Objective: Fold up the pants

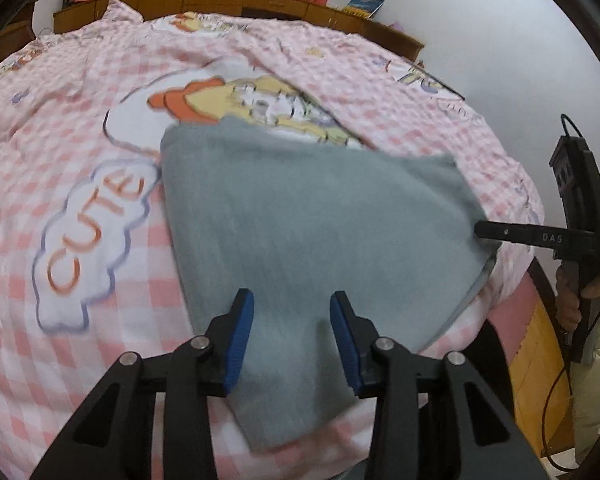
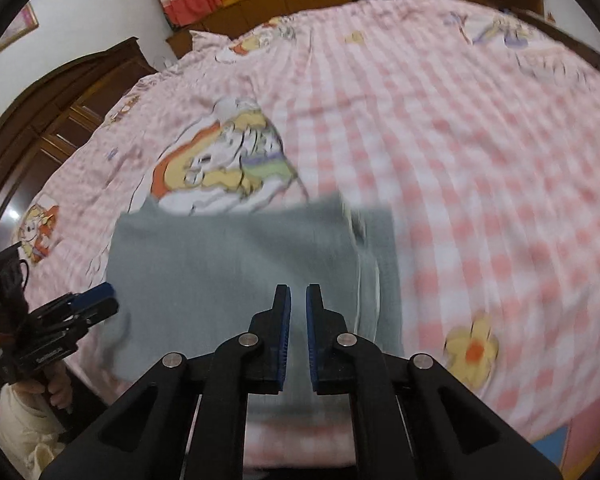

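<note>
The grey knitted pants (image 1: 312, 216) are seen lying as a flat, already folded block on the pink-and-white checked bed cover (image 1: 80, 360), near the bed's front edge and partly over a printed cartoon figure (image 1: 260, 104). A smoothing or final-fold step appears to be in hand; the next move probably calls for a fresh grasp on an edge of the cloth.

At the left, the left gripper (image 1: 292, 336) is held angled down above the near part of the pants, its blue-padded fingers (image 1: 240, 336) apart, with grey cloth showing between them but not visibly pinched. At the right, the right gripper (image 2: 298, 336) is likewise tilted down over the pants, its fingers nearly together with nothing clamped. In the left wrist view its tip is seen at the pants' right edge; whether it touches cannot be told.
</note>
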A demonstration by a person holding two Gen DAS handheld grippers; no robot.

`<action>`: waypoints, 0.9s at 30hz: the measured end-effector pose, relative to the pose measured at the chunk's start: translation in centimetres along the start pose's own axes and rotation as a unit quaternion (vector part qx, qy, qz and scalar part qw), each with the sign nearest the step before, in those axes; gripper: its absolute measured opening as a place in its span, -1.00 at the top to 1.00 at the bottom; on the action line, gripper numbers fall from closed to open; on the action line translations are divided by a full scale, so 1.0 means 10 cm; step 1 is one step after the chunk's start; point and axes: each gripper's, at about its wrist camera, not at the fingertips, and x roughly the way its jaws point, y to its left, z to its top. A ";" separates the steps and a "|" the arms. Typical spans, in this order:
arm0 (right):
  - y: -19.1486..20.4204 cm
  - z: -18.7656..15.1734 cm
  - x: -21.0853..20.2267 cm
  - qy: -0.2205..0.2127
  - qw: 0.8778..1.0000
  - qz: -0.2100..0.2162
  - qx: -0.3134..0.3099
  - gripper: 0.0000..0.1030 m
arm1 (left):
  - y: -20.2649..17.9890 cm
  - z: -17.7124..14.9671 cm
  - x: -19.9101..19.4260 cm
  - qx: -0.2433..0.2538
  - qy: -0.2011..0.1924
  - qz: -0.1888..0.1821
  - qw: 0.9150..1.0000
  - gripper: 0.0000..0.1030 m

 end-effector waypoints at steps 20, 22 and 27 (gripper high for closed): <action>0.06 0.24 0.33 -0.016 0.995 0.031 -0.093 0.77 | 0.21 0.48 0.29 -0.020 -0.011 0.021 1.000 0.18; 0.16 0.21 0.20 -0.040 0.992 0.024 -0.116 0.77 | 0.20 0.47 0.29 -0.018 -0.012 0.023 1.000 0.18; 0.13 0.26 0.15 -0.095 0.974 -0.156 -0.132 0.75 | 0.20 0.47 0.30 -0.016 -0.012 0.022 1.000 0.18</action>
